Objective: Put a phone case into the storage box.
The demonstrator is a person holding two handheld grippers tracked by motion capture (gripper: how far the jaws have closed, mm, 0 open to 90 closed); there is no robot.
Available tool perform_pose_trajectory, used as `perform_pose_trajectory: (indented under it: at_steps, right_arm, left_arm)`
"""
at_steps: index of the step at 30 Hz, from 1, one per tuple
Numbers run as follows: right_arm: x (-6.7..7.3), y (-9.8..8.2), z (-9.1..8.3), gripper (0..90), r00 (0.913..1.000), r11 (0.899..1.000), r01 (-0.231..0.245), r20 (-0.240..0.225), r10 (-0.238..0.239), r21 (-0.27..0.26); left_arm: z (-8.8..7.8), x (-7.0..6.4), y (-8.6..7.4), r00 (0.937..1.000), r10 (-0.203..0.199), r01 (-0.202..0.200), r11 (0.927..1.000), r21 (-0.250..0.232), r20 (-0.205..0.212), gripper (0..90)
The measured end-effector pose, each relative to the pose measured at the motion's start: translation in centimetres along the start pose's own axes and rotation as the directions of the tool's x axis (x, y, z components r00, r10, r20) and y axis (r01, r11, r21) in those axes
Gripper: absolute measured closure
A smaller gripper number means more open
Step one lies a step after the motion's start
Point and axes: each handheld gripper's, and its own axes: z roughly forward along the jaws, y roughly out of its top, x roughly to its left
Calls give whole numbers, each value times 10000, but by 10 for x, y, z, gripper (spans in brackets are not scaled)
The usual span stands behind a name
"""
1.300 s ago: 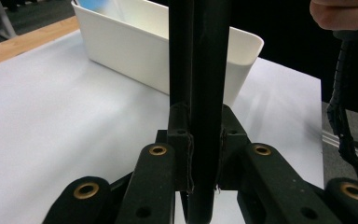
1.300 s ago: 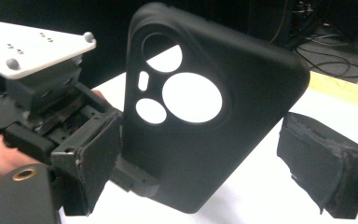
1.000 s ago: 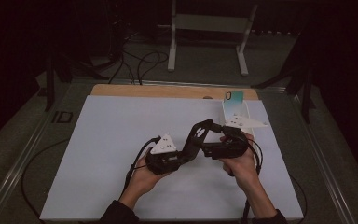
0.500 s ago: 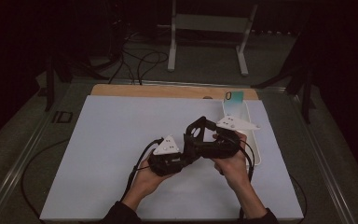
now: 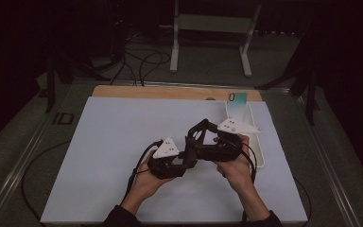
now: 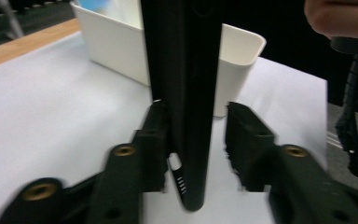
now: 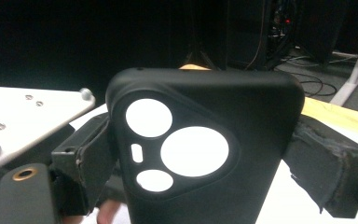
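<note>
A: Setting? A dark room; a white mat (image 5: 99, 156) on the table.

B: Right gripper (image 5: 203, 137) is clamped across the black case (image 7: 205, 149), held upright at mid-mat. Left gripper (image 6: 193, 140), jaws apart, straddles its thin edge, seemingly touching one side.

A: Clearance? White bin (image 5: 261, 146) just right; open mat left.

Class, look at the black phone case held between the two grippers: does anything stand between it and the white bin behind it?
Nothing visible does. In the left gripper view the black phone case stands edge-on between that gripper's jaws, with the white bin right behind it on bare white table. The right gripper grips the case's sides.
</note>
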Motion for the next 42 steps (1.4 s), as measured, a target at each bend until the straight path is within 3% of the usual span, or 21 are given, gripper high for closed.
perform_pose_trajectory:
  at_steps: [7, 8, 11, 13, 17, 25, 33, 38, 41, 42]
  right_arm:
    - [-3, -1, -1, 140, 9998, 10000, -87, 156, 88, -26]
    - [-4, -1, -1, 140, 9998, 10000, -87, 171, 88, -24]
    - [-5, -3, 0, 141, 9997, 9999, -157, 191, 157, 1]
    - [-6, -4, 1, 140, 9997, 9999, -67, 248, 64, 84]
    - [-7, -5, 3, 140, 9996, 9998, -83, 276, 79, 161]
    - [-7, -4, 4, 141, 9994, 9999, -37, 331, 32, 141]
    - [-8, -4, 4, 141, 9993, 9999, 1, 387, -8, 163]
    - [-9, -4, 3, 141, 9991, 9999, -2, 429, -5, 154]
    - [-11, -4, 3, 141, 9990, 9999, -16, 439, 10, 145]
    - [-11, -4, 3, 141, 9990, 9999, -39, 447, 32, 149]
  left_arm:
    - [-14, 0, -1, 9966, 56, -60, 10000, -49, -817, 382]
    - [-20, 1, -3, 9932, 73, -85, 9999, -101, -1162, 347]
    - [-28, 3, -6, 9867, -24, -18, 9997, -260, -1624, 294]
    - [-34, 4, -7, 9801, -110, 55, 9996, -280, -1982, 195]
    - [-45, 9, -10, 9655, -241, 159, 9993, -340, -2593, 122]
    - [-66, 22, -23, 9527, -730, 605, 9969, -512, -2950, 15]
    - [-89, 34, -45, 9309, -1206, 975, 9917, -837, -3447, 5]
    - [-101, 39, -61, 9043, -1233, 968, 9917, -849, -4087, 5]
    - [-109, 44, -73, 8959, -1513, 1237, 9880, -926, -4177, 4]
    - [-112, 45, -78, 8896, -1614, 1351, 9866, -914, -4272, 4]
